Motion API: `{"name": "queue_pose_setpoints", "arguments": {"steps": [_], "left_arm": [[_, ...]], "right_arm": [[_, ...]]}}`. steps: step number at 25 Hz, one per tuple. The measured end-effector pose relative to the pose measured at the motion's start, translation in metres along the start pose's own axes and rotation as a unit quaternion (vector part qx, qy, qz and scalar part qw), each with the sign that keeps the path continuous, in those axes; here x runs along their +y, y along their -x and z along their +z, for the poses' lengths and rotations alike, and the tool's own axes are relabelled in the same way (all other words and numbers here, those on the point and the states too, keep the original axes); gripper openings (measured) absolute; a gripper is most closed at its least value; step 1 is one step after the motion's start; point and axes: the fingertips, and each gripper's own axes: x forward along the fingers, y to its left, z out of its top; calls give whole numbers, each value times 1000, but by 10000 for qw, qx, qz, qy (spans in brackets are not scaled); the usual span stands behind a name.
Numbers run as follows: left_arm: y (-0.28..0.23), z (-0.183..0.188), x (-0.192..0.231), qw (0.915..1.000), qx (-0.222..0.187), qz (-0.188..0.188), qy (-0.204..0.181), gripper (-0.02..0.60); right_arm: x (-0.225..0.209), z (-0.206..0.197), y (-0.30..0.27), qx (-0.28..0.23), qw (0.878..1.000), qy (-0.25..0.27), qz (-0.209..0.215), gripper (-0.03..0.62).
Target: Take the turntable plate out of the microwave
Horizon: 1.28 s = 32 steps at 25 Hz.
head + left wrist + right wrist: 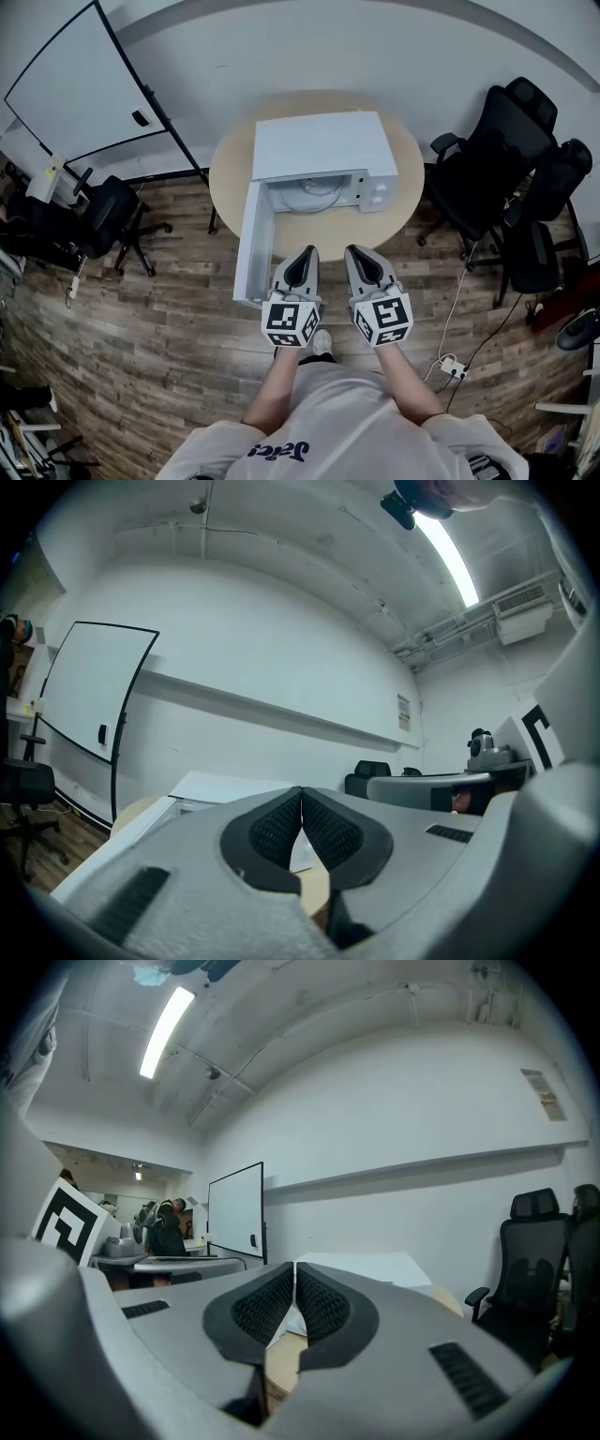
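Tongs before the open microwave [323, 150]
Left tongs [302, 253] and right tongs [360, 251] pressed together, empty; plate [314, 195] lies above them in frame, nearer the left.

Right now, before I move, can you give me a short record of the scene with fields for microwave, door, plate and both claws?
microwave: white, on the round table
door: open, swung out at the picture's left
turntable plate: inside the cavity, not taken out
left claw: shut, empty, short of the opening
right claw: shut, empty, beside the left claw
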Motion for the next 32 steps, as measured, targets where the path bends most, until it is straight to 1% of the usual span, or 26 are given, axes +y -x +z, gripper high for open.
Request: {"name": "queue_pose_setpoints", "arguments": {"steps": [3, 5, 8, 10, 13, 18, 20, 22, 24, 26, 32], "left_arm": [[-19, -1, 14, 9999, -17, -48, -88, 15], [-28, 0, 27, 9996, -12, -5, -289, 15], [-39, 7, 47, 9973, -60, 146, -718, 15], [-46, 8, 55, 9971, -85, 175, -738, 15], [-58, -7, 60, 9989, 19, 125, -458, 15], [-85, -34, 74, 9994, 283, 175, -71, 15], [-101, -46, 85, 9987, 359, 261, 243, 15], [-116, -65, 96, 9956, 542, 370, 669, 15], [-126, -90, 105, 9907, 805, 507, 968, 17], [-134, -113, 114, 9864, 1010, 616, 1142, 17], [-150, -166, 126, 9762, 1398, 698, 1500, 17]], "right_arm": [[-10, -1, -25, -12, 10000, 14, -49, 20], [-15, -4, -42, 11, 10000, 27, -77, 20], [-23, -6, -61, 44, 9999, 71, -148, 20], [-30, -8, -69, 72, 9997, 89, -216, 20], [-41, -17, -81, 168, 9995, 70, -271, 20], [-56, -33, -110, 316, 9993, 30, -187, 20], [-65, -40, -128, 376, 9992, 0, -142, 20], [-74, -48, -143, 469, 9988, -58, -101, 20], [-80, -62, -153, 608, 9981, -123, -52, 20], [-84, -76, -163, 758, 9970, -154, 14, 20], [-96, -114, -188, 1208, 9919, -353, 153, 20]]}}
